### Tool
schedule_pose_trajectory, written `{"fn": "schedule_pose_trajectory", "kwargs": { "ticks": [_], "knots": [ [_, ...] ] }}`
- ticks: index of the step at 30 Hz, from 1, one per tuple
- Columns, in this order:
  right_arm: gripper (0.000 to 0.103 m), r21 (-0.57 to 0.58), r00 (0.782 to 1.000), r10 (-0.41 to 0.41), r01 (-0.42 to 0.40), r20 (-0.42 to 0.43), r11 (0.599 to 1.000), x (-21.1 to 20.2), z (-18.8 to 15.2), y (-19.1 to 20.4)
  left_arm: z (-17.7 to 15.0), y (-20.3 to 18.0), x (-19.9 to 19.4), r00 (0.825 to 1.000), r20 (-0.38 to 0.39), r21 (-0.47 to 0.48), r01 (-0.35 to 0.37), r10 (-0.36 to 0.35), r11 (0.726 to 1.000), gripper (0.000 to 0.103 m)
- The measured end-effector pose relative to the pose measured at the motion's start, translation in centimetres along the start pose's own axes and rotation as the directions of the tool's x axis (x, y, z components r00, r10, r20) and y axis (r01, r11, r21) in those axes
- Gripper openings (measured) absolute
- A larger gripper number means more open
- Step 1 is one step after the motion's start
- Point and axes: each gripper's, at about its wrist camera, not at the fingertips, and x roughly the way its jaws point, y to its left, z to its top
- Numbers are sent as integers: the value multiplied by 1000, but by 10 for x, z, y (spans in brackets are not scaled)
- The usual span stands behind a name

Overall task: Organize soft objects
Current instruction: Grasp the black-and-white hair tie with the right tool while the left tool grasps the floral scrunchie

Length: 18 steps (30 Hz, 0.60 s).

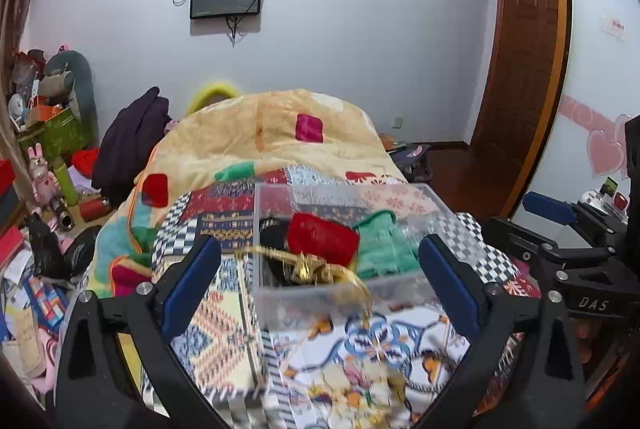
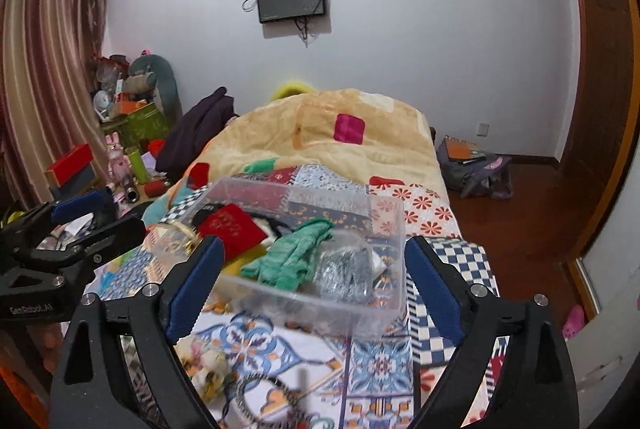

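Note:
A clear plastic bin (image 1: 320,299) sits on the patterned bed cover, also in the right wrist view (image 2: 360,313). It holds a red pouch (image 1: 322,237), a green glove (image 1: 382,245), a black item (image 1: 274,233) and a shiny silver bag (image 2: 346,271). A gold band (image 1: 312,265) blurs across the bin's near rim. My left gripper (image 1: 318,269) is open, fingers either side of the bin. My right gripper (image 2: 312,277) is open around the bin's near side. A floral soft item (image 2: 206,365) and a beaded hoop (image 2: 264,401) lie on the cover in front of the bin.
A yellow blanket (image 1: 256,133) is heaped on the far bed. Boxes, toys and bottles (image 1: 52,149) crowd the floor left. A bag (image 2: 472,169) lies on the wooden floor right, by the door (image 1: 520,69).

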Motion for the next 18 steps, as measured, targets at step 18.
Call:
{"fn": "schedule_pose_trajectory", "kwargs": {
  "ticks": [18],
  "knots": [
    [97, -12, 941, 100, -110, -324, 994, 38, -86, 11, -89, 1, 33, 956, -292, -62, 17, -34, 998, 102]
  ]
}}
